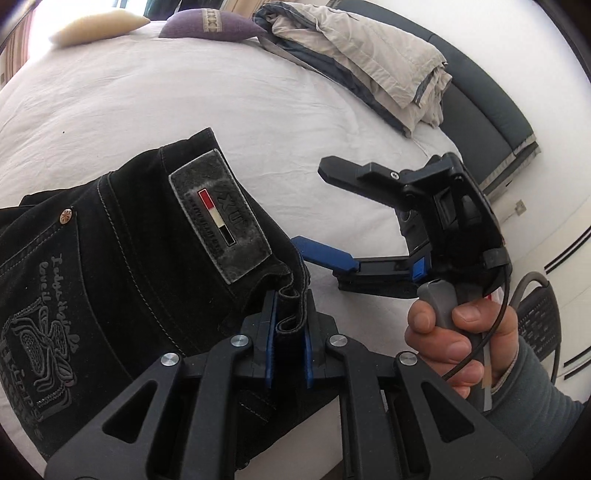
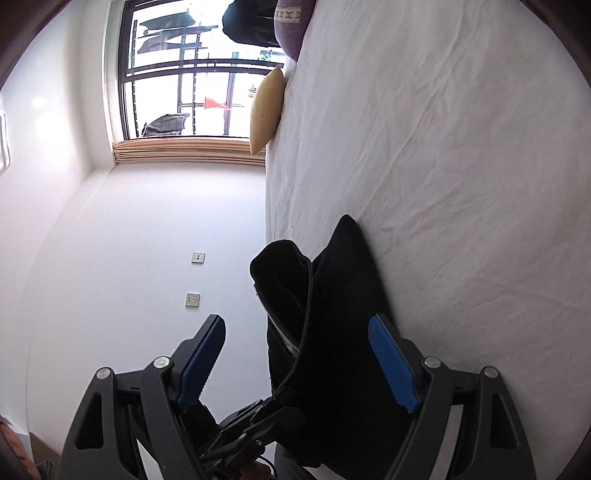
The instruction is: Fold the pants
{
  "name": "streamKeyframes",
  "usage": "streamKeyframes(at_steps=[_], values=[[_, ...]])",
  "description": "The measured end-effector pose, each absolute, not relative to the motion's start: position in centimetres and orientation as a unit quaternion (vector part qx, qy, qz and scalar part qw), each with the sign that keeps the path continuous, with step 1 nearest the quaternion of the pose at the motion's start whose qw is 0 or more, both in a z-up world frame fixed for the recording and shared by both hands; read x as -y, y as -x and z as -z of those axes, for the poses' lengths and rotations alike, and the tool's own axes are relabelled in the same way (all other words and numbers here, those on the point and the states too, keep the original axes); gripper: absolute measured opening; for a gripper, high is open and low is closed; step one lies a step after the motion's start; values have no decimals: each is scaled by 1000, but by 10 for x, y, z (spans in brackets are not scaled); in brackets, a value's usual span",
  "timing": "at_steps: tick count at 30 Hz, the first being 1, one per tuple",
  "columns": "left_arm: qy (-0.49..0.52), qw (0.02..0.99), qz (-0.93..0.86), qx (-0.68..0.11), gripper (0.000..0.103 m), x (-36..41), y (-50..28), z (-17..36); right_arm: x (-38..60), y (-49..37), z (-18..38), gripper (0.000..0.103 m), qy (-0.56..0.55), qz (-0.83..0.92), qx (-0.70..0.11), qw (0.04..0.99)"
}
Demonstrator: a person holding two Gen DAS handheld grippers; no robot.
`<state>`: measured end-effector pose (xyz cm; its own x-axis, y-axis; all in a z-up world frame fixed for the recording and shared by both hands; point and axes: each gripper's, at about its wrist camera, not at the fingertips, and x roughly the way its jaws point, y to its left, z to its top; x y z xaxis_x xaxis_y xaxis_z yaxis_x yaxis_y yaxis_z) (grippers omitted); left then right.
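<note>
Black jeans [image 1: 122, 258] with a grey leather waistband patch [image 1: 220, 216] lie on the white bed [image 1: 184, 103]. My left gripper [image 1: 289, 328] is shut on a fold of the waistband at the near edge. My right gripper [image 1: 317, 210] shows in the left wrist view, open, its jaws spread wide just right of the waistband, held on its side. In the right wrist view the right gripper [image 2: 299, 354] is open with the black jeans [image 2: 332, 332] standing between its blue pads [image 2: 391, 363], not pinched.
A folded beige and grey blanket [image 1: 369, 62] lies at the bed's far right. A purple pillow [image 1: 210, 24] and a cream pillow [image 1: 96, 26] sit at the far edge. A dark headboard [image 1: 491, 122] borders the bed. A window [image 2: 184, 70] and white wall are beyond.
</note>
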<state>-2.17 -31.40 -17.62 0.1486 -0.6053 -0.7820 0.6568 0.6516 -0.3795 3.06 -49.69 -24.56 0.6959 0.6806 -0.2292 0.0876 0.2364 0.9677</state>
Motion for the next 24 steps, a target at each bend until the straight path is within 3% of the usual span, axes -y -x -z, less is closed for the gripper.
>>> streamKeyframes(at_steps=[14,16,22,23,24], values=[[-72,747,439,-494,10,335,57,229,492,-56,211,82,-500,-214,-382,747],[-73,749,440,-489,10,338,60,234,485,-65,200,75,-483,-234,-390,748],[-89,759,441,-470,11,345,72,242,474,-92,207,72,-457,-244,-445,731],[-91,761,442,-467,11,341,75,242,474,-95,214,69,-442,-221,-468,733],[-91,761,442,-465,11,340,77,243,475,-96,219,57,-427,-198,-487,736]])
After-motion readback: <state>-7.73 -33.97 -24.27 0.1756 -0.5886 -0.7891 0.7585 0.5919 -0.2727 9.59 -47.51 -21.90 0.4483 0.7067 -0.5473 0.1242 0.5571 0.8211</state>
